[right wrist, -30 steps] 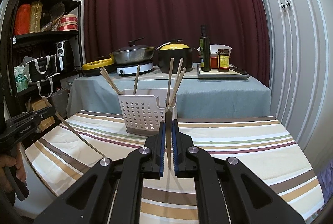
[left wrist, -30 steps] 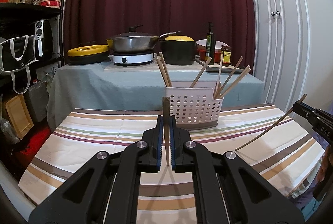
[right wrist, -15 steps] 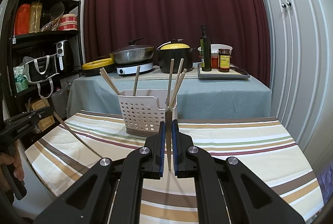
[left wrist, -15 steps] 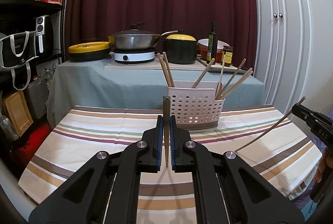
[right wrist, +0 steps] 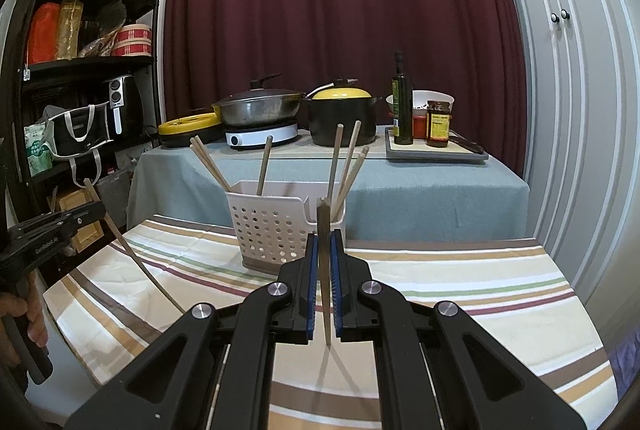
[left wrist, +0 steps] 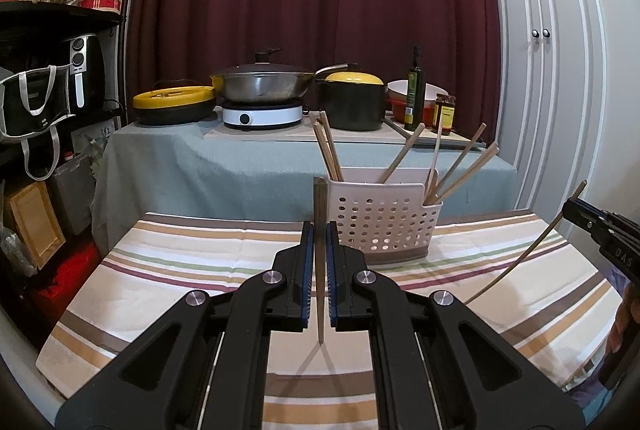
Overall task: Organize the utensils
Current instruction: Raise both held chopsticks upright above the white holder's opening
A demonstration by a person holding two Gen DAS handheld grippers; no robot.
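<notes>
A white perforated basket (left wrist: 384,226) (right wrist: 272,226) stands on the striped tablecloth with several wooden chopsticks leaning in its compartments. My left gripper (left wrist: 319,230) is shut on a single chopstick (left wrist: 320,198) held upright, just left of and in front of the basket. My right gripper (right wrist: 324,238) is shut on another upright chopstick (right wrist: 323,222), in front of the basket's right end. Each gripper shows in the other's view: the right gripper (left wrist: 600,230) with its slanted chopstick (left wrist: 520,262), and the left gripper (right wrist: 52,230) with its own chopstick (right wrist: 136,254).
Behind the striped table (left wrist: 160,270) a second table with a grey-blue cloth (left wrist: 240,166) carries a wok, pots, an induction plate, bottles and jars. Black shelves (right wrist: 80,70) with bags stand at the left. White cupboard doors (left wrist: 552,70) close off the right.
Almost nothing has moved. Both grippers stay shut on their chopsticks, and the left wrist view has drifted slightly so the basket sits a little more to the right.
</notes>
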